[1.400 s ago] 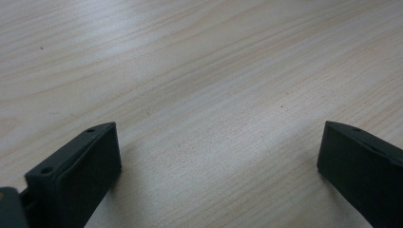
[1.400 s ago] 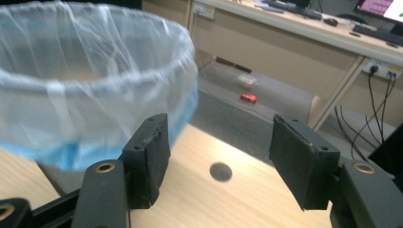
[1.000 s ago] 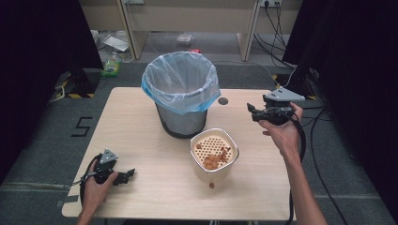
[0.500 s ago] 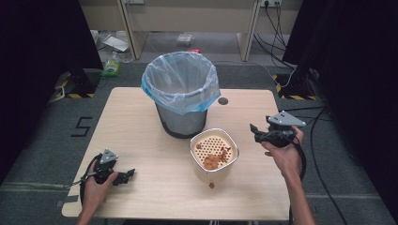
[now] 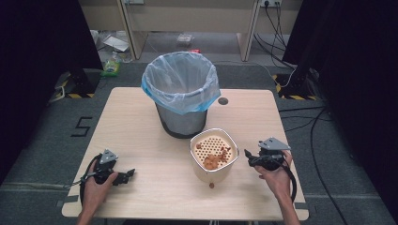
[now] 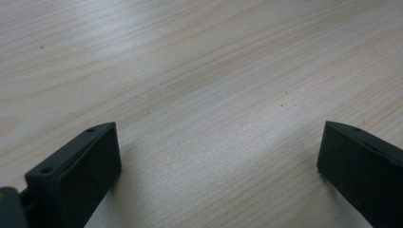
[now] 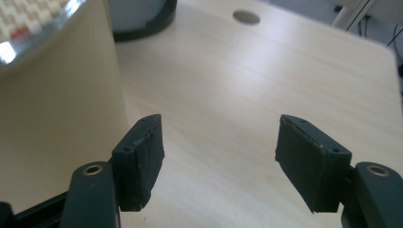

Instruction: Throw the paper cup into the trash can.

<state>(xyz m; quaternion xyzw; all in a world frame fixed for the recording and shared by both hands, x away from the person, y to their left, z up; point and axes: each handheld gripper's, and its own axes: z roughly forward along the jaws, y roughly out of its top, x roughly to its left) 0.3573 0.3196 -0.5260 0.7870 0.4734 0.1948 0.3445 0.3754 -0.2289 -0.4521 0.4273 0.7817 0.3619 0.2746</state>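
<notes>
A cream square container (image 5: 214, 156) with a perforated insert holding brown scraps stands on the wooden table (image 5: 141, 126), in front of a grey bin (image 5: 181, 93) lined with a blue bag. My right gripper (image 5: 247, 155) is just right of the container, open and empty; the right gripper view puts the cream container wall (image 7: 57, 109) close to its left jaw. Near the table's front left, my left gripper (image 5: 130, 174) rests low, open over bare wood (image 6: 214, 95). A small brown crumb (image 5: 211, 185) lies in front of the container.
A round dark hole (image 5: 223, 101) marks the table behind the bin's right side, and the same hole (image 7: 246, 17) appears in the right gripper view. Cables and floor clutter lie beyond the table's far edge. Black curtains flank both sides.
My right gripper has come down and toward the person, from beside the bin's right to the table level next to the cream container. The left gripper has stayed put.
</notes>
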